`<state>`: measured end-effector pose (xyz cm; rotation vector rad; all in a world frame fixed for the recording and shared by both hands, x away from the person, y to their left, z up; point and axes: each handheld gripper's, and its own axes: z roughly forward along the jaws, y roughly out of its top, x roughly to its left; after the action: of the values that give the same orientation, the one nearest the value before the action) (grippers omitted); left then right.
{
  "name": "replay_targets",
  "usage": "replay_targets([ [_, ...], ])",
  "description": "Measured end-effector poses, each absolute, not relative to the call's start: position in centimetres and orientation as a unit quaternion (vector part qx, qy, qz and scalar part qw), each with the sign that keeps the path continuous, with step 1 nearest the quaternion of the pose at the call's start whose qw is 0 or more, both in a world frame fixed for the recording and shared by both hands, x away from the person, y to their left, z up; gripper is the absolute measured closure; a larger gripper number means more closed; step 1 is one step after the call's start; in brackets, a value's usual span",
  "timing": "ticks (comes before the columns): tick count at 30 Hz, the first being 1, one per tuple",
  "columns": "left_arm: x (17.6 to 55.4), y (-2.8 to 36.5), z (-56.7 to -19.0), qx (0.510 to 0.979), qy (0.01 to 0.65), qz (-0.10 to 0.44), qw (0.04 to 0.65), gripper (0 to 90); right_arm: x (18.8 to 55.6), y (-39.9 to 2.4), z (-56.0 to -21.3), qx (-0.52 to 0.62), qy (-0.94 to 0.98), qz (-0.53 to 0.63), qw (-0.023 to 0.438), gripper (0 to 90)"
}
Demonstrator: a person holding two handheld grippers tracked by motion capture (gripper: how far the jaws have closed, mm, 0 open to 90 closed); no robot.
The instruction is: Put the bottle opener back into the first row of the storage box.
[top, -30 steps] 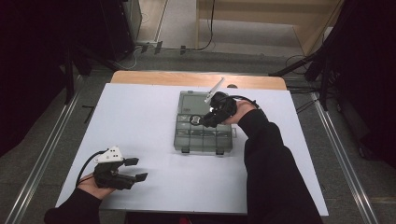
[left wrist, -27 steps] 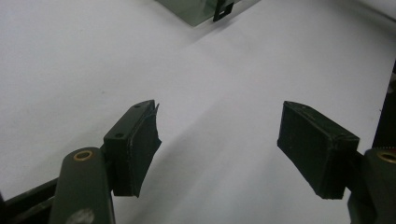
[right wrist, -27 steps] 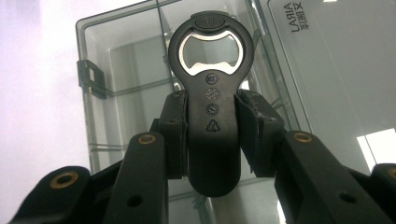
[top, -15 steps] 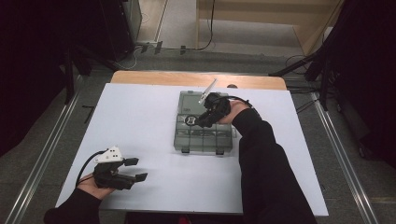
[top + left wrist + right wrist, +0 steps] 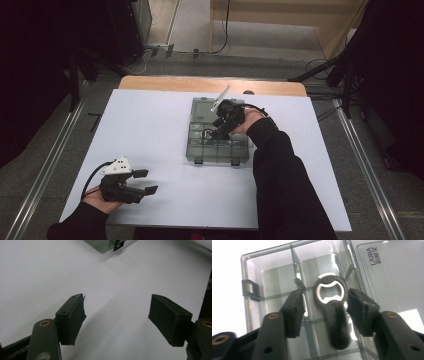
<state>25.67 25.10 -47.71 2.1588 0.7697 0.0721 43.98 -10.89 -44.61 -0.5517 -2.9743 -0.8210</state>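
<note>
The right gripper (image 5: 216,131) hangs over a smoky-grey, see-through compartment box (image 5: 200,148) that lies a little past the middle of the white surface (image 5: 150,125), its lid standing open at the far side. In the right gripper view a black bottle opener (image 5: 334,315) with a white-lined head lies in the box, across the thin dividers between compartments, its handle pointing back toward the camera. The right gripper's fingers (image 5: 293,312) have just been opening and now stand apart on either side of the opener; the opener lies between them, with a clear gap on the left side and the right pad just beside the head, though I cannot tell whether that pad still touches it. The opener rests in the box rather than hanging from the grip. A black latch clip sits on the box wall at the left of that view, and printed lettering shows on the lid at the upper right. The person's dark sleeve (image 5: 280,175) reaches in from the near edge toward the box. The left gripper (image 5: 145,182) rests low near the front left corner of the surface, well apart from the box, held in the person's left hand (image 5: 102,200). Its fingers (image 5: 72,320) are spread wide with only bare white surface between them, and a corner of the box shows at the top of the left gripper view.
</note>
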Motion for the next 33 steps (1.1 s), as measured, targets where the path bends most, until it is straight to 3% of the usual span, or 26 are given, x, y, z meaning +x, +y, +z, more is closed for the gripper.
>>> replay_targets([
  [3,25.6,25.0,-47.7,0.859,0.304,0.027,0.411,28.4,43.4,-11.2,-44.3,-0.196,-0.941,-0.275,0.000,30.8],
  [7,25.7,25.0,-47.8,0.857,0.307,0.029,0.413,28.4,42.6,-11.8,-43.8,-0.234,-0.924,-0.304,-0.003,23.0],
  [19,25.8,25.0,-47.8,0.859,0.308,0.030,0.408,28.4,39.4,-12.7,-43.6,-0.322,-0.899,-0.294,-0.025,20.6],
  [33,25.8,25.0,-47.9,0.859,0.310,0.032,0.406,28.4,35.4,-13.3,-43.6,-0.347,-0.891,-0.288,-0.051,19.7],
])
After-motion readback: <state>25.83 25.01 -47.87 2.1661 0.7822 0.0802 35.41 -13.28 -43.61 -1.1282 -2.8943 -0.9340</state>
